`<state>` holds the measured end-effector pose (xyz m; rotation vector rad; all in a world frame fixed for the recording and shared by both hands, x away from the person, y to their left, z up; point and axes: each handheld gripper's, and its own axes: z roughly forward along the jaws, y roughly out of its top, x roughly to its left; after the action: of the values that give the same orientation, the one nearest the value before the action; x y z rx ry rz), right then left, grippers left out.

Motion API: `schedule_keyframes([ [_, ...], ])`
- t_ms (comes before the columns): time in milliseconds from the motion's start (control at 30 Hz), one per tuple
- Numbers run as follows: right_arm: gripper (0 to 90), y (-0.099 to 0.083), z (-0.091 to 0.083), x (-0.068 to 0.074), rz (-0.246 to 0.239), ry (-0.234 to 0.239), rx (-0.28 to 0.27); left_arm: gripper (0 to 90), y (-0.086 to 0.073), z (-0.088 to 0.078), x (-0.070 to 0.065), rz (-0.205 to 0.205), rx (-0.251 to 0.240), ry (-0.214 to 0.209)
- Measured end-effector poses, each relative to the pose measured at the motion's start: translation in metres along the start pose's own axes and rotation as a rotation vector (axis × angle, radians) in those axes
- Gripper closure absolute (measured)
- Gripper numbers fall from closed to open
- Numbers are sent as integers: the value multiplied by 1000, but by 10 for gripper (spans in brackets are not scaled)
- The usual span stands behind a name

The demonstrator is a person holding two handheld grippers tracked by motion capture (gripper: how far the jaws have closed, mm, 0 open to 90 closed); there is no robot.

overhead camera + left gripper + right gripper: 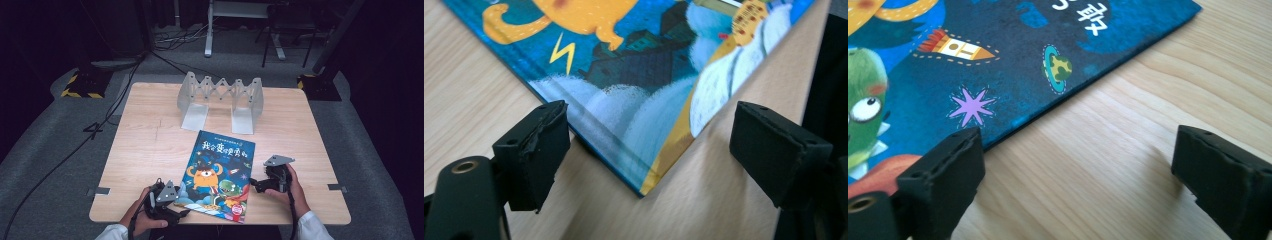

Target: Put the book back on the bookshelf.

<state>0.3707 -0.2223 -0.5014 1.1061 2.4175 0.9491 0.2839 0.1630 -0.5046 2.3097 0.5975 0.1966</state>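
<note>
Jaws of both grippers open, left gripper [644,150] straddling book [634,75] corner, right gripper [1078,170] beside book's edge

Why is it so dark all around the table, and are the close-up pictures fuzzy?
High view: light falls on the table, the floor beyond stays dim. Left gripper view: the book is sharp, the near jaws slightly soft. Right gripper view: the book's far edge blurs a little.

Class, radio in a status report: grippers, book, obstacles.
Left gripper open at book corner. Right gripper open beside book's edge. Book flat on table. Bookend rack behind, apart.
</note>
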Motion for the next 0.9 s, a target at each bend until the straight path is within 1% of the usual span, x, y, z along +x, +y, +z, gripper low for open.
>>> schedule_keyframes([
  [67,93,-1,-1,-3,3,-7,1,169,1,1,-1,5,0,-6],
  [133,102,-1,-2,-6,14,-26,0,170,4,3,-3,4,-6,-32],
  [200,131,-1,-3,-10,25,-44,-3,192,6,6,-6,1,-16,-68],
  [233,157,-2,-4,-12,34,-51,-6,206,8,8,-8,14,-19,-71],
  [267,157,-3,-5,-14,40,-62,-9,217,9,9,-10,22,-18,-68],
  [300,157,-3,-6,-15,41,-64,-7,216,11,11,-13,28,-13,-62],
  [367,157,-4,-7,-17,44,-62,-9,217,13,12,-14,32,-12,-67],
  [400,160,-5,-8,-18,48,-61,-7,217,15,14,-15,35,-16,-79],
  [467,168,-8,-11,-20,46,-50,-8,218,17,16,-16,26,-19,-90],
  [500,170,-10,-12,-21,45,-48,-8,220,18,17,-17,33,-18,-89],
  [533,178,-11,-13,-21,44,-42,-7,220,19,18,-19,32,-19,-93],
  [567,182,-12,-15,-22,38,-39,-7,220,20,20,-20,44,-16,-88],
  [667,198,-14,-18,-22,31,-35,4,217,22,22,-24,48,-15,-84],
  [700,198,-15,-19,-23,28,-33,8,217,22,22,-25,57,-12,-79],
  [733,196,-15,-20,-23,26,-24,16,217,22,22,-24,59,-12,-81],
  [767,196,-15,-21,-22,18,-19,19,217,22,22,-24,52,-15,-83],
  [800,196,-15,-21,-21,11,-23,19,221,21,21,-23,50,-9,-80],
  [900,205,-15,-22,-19,2,-27,26,222,21,20,-22,51,-14,-69],
])
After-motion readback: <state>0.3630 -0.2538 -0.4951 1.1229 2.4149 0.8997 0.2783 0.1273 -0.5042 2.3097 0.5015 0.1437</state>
